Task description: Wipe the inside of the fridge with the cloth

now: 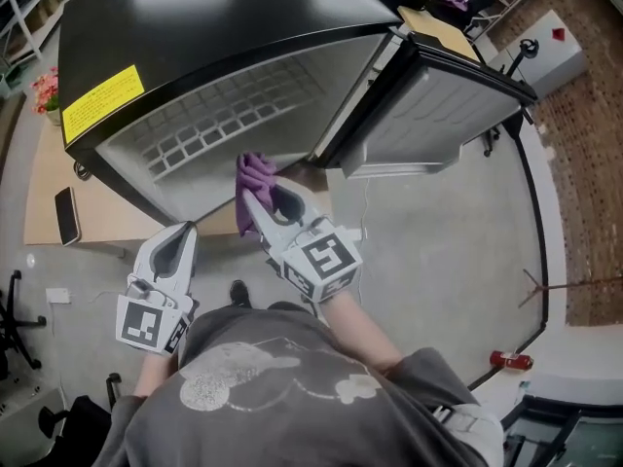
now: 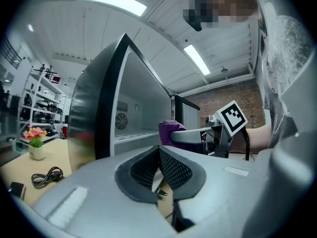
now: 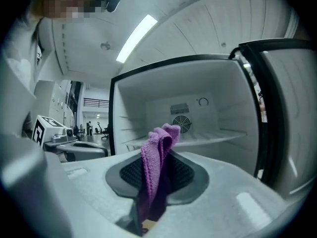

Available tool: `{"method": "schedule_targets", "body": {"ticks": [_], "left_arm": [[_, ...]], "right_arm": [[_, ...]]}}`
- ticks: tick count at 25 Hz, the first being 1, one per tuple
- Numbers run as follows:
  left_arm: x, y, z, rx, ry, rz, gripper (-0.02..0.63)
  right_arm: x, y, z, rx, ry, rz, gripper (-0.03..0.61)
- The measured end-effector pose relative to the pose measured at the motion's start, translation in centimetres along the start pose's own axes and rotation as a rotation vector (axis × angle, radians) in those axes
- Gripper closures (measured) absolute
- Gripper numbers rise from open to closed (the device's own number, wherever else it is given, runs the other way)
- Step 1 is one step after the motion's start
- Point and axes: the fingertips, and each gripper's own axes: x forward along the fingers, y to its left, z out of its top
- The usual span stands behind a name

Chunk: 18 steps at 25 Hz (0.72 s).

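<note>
My right gripper (image 3: 156, 180) is clamped tight on the purple cloth (image 3: 158, 148), whose free end stands up just short of the open fridge (image 1: 209, 27). My left gripper (image 2: 159, 168) hangs low on the left, closed on nothing. I'd reach in and press the cloth flat along the shelf (image 3: 203, 137), gripping firmly so it doesn't slip.
</note>
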Motion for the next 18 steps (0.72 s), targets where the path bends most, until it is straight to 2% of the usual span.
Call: {"method": "schedule_targets", "body": {"ticks": [5,10,15,18], "left_arm": [[-1.3,3.2,-0.1,0.0,-0.004,0.137,0.597],[-1.9,5.0,0.6,0.026,0.027,0.277,0.597],[-2.9,5.5,2.4,0.03,0.005,0.435,0.597],[-3.3,6.1,3.4,0.031,-0.023,0.51,0.597]], "right_arm": [[4.0,2.4,2.1,-0.031,-0.035,0.14,0.497],[6.6,4.1,4.5,-0.056,-0.062,0.293,0.497],[9.3,6.0,7.0,-0.03,-0.057,0.477,0.497],[11.2,6.6,7.9,-0.032,-0.05,0.526,0.498]]}}
